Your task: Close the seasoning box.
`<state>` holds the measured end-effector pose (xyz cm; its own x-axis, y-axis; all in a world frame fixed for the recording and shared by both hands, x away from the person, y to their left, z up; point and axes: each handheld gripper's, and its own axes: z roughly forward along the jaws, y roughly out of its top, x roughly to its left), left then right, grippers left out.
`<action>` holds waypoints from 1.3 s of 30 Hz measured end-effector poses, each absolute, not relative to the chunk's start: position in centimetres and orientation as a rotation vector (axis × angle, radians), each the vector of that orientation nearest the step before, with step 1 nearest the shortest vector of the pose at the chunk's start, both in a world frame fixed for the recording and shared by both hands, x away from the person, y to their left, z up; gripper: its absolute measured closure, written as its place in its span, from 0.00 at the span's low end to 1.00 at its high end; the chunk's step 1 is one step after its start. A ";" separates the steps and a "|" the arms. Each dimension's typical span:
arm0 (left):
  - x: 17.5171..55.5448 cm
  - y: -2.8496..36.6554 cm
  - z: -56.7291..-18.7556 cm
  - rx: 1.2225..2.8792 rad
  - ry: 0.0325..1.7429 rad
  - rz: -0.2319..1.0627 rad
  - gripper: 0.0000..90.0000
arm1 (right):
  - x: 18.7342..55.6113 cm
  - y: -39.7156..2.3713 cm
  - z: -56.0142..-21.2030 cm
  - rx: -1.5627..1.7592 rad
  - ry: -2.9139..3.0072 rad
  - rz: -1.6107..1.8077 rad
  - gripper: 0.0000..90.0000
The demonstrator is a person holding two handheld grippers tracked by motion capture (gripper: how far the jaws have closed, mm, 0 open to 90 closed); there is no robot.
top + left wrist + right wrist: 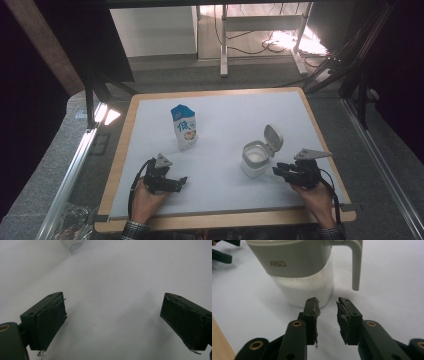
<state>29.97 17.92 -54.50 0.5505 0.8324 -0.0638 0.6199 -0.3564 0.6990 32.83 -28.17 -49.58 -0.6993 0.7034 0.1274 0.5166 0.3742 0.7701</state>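
A lab-like recording room: a white-topped table [220, 145] with a wooden rim sits inside a dark metal frame [90, 102], while at twelve o'clock cables [260, 47] trail over the floor under a metal stand [225, 40].

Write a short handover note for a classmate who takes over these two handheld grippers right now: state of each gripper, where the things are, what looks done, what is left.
Left gripper: jaws wide open, empty, low over the white table, near side.
Right gripper: jaws narrowly apart, nothing between them, pointing at the white container from just short of it.
Container: upright right of centre, flip lid open, white powder inside, handle facing this side.
Milk carton: upright at centre-left, untouched by either gripper.
Done: the lid stands open.
Left: probably gripping the container by its handle; nothing is held yet.
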 end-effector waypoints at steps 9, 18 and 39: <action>30.0 17.9 -55.1 2.095 1.166 0.410 0.07 | 33.3 -28.5 -48.6 1.081 2.399 1.231 0.90; 29.9 17.9 -55.2 2.096 1.166 0.415 0.07 | 34.4 -29.1 -47.2 1.097 2.347 1.258 0.99; 29.9 17.9 -55.2 2.101 1.165 0.422 0.07 | 37.4 -28.7 -43.5 1.081 2.312 1.320 0.98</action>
